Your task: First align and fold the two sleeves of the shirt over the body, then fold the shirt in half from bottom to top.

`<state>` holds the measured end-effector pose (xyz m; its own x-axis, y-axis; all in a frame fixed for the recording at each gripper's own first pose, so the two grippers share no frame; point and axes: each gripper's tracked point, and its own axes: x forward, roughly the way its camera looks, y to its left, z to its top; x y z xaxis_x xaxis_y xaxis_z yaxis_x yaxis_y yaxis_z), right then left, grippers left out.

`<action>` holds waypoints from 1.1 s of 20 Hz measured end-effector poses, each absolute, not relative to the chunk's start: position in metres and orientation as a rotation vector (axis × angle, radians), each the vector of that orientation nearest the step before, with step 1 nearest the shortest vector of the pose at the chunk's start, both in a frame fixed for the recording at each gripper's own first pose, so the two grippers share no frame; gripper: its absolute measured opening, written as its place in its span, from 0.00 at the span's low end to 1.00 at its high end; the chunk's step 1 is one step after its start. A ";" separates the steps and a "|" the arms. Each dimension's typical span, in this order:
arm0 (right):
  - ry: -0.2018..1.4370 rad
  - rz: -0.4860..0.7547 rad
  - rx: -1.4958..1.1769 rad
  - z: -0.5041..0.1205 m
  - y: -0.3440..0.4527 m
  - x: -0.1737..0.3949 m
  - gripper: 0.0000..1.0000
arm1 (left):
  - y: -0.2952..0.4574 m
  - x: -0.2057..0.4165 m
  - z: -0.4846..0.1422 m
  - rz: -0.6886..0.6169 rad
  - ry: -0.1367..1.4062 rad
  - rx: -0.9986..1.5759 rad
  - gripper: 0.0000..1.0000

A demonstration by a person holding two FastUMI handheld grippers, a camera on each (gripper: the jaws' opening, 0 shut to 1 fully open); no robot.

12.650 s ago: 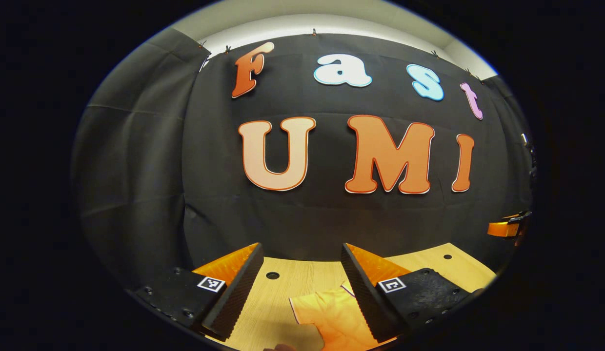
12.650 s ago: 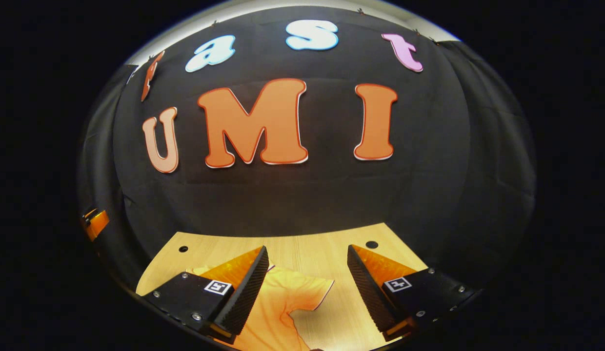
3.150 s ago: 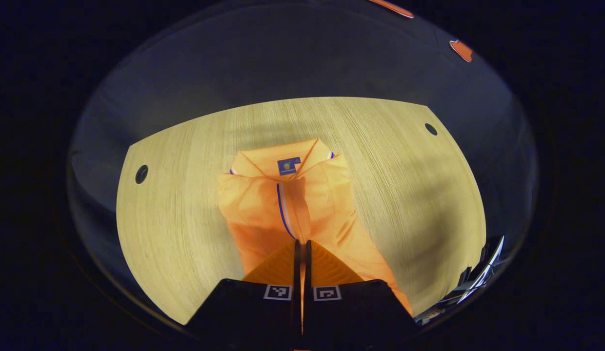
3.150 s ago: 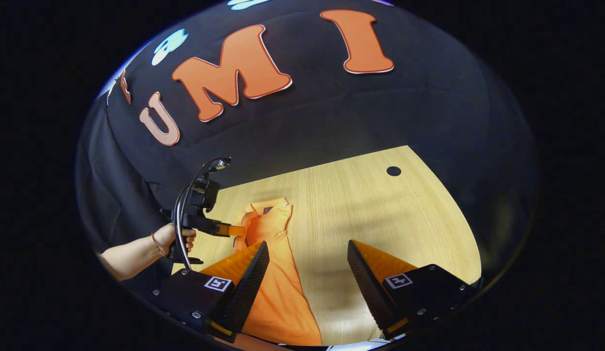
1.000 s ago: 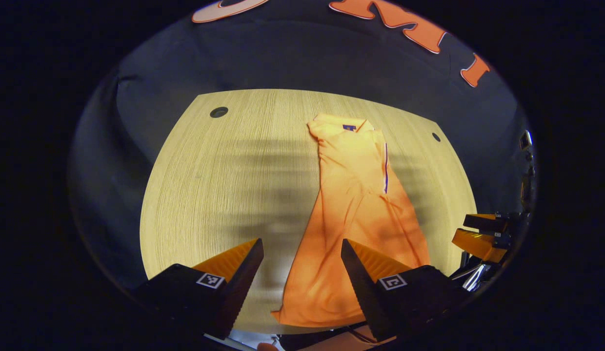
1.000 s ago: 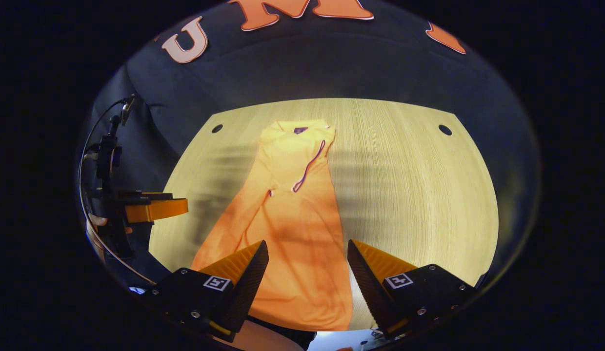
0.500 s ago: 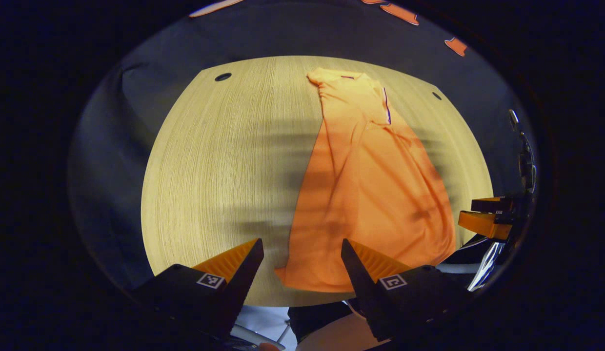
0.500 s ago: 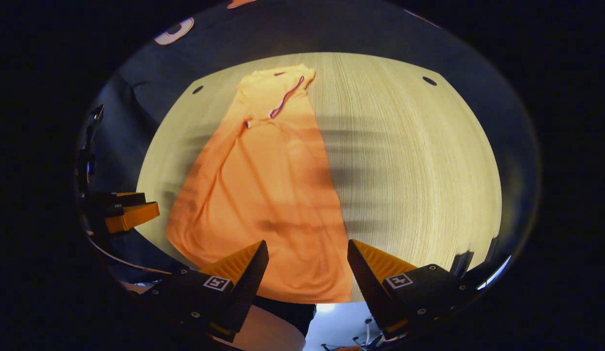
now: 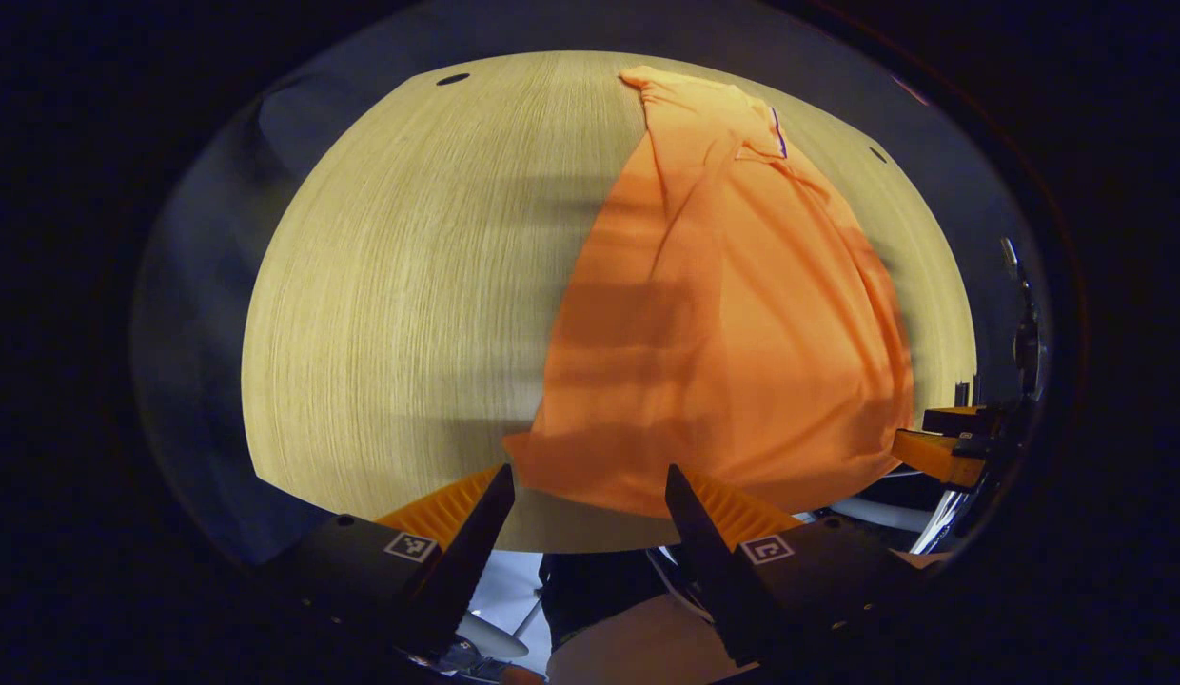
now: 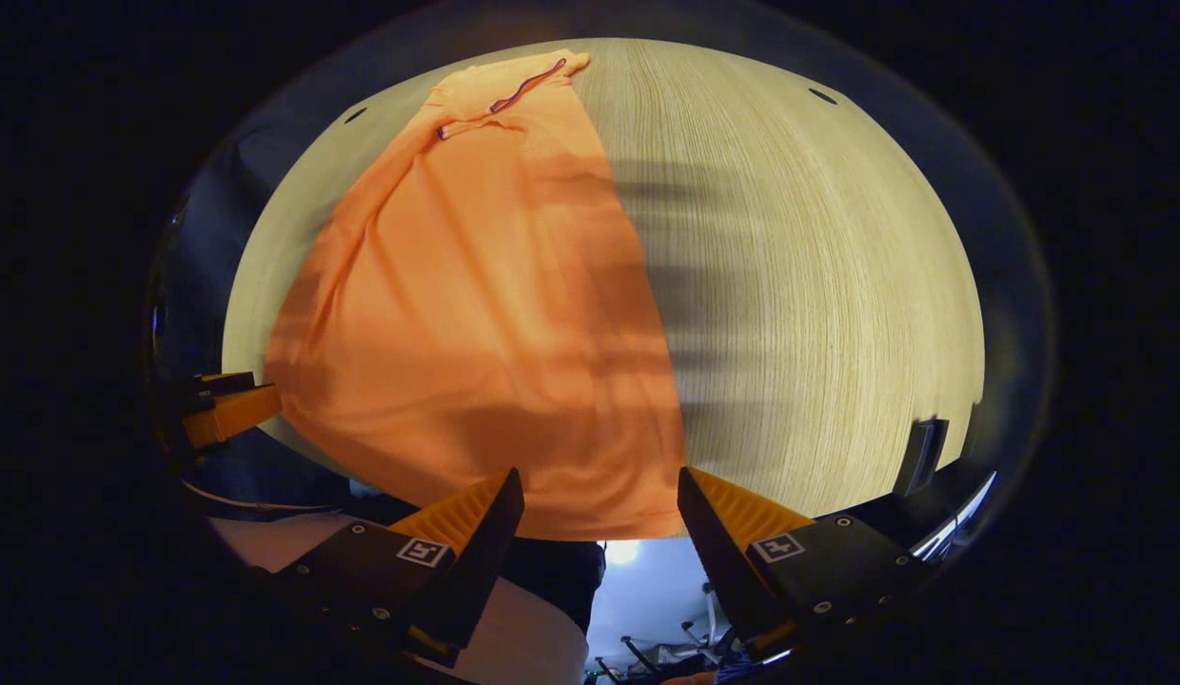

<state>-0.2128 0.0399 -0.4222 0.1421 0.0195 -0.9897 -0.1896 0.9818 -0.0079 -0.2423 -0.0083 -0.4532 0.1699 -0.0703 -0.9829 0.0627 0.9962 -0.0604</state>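
Broadly, the pale wooden surface [image 9: 390, 285] carries the orange shirt [image 9: 733, 323], which lies lengthwise with its collar at the far end and its hem just beside the near edge. Both sleeves look already folded over the body, so the step in hand is, by my judgement, the bottom-to-top fold.

In the left gripper view the left gripper [image 9: 590, 499] hangs released, jaws apart, just above the hem's left corner. In the right gripper view the right gripper [image 10: 599, 504] is likewise released, straddling the hem near its right corner; the left gripper shows again at that view's left margin.

To do this step well, each gripper should probably pinch its own corner of the hem, catching every layer at once so the folded sleeves are not dragged loose. Lifting both corners level and carrying them evenly toward the collar [image 10: 514, 76] ought to keep the edges square. The cloth looks thin and slippery, so a shallow bite may slide off.
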 end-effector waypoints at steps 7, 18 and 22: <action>1.434 0.154 -0.184 -0.436 0.042 -0.221 0.99 | -0.008 -0.255 -0.482 -0.037 1.442 0.037 0.99; 1.476 0.125 -0.198 -0.441 0.043 -0.227 1.00 | -0.017 -0.235 -0.498 -0.021 1.493 0.001 0.98; 1.468 0.122 -0.191 -0.439 0.044 -0.227 0.99 | -0.026 -0.242 -0.502 -0.016 1.474 -0.008 0.96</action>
<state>-0.2272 0.0440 -0.4395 0.1003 -0.0340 -0.9944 -0.1981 0.9787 -0.0534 -0.2421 -0.0259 -0.5022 0.0965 -0.0158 -0.9952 0.0064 0.9999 -0.0153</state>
